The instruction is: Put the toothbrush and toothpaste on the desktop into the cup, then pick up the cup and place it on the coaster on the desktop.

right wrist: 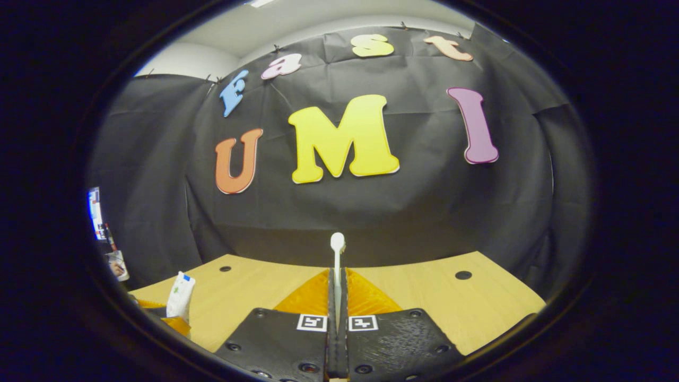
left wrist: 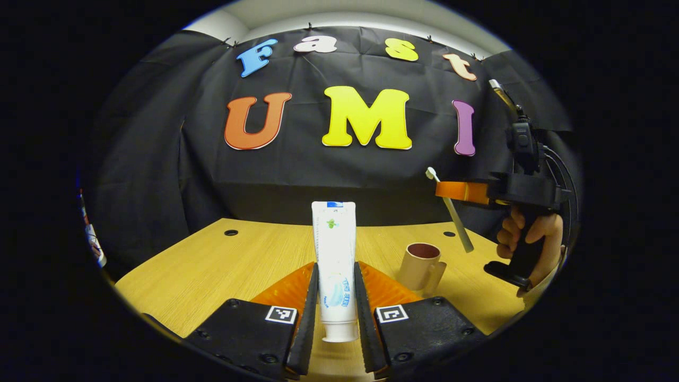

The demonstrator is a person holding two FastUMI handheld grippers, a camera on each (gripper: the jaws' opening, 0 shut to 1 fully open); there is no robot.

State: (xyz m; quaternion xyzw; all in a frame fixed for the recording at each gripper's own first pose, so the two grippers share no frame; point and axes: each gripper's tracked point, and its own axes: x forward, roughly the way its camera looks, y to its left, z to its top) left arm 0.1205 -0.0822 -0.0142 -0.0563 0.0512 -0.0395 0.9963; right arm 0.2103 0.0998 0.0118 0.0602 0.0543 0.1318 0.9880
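In the left gripper view my left gripper [left wrist: 336, 289] is shut on a white toothpaste tube [left wrist: 334, 249], held upright above the wooden desk [left wrist: 223, 265] with its cap toward the camera. A beige cup [left wrist: 420, 265] with a dark red inside stands on the desk to the right. Farther right, a hand holds the right gripper [left wrist: 451, 192], shut on a white toothbrush [left wrist: 450, 209] that slants over the cup. In the right gripper view my right gripper [right wrist: 337, 289] pinches the toothbrush [right wrist: 337, 260], head pointing up. The toothpaste tube [right wrist: 180, 296] shows at the lower left there.
Black cloth closes off the back and sides of the booth. The desk has small dark round holes [left wrist: 231, 232] [right wrist: 463, 275] near its far edge. A person's hand [left wrist: 530, 239] grips the right gripper's handle at the desk's right side.
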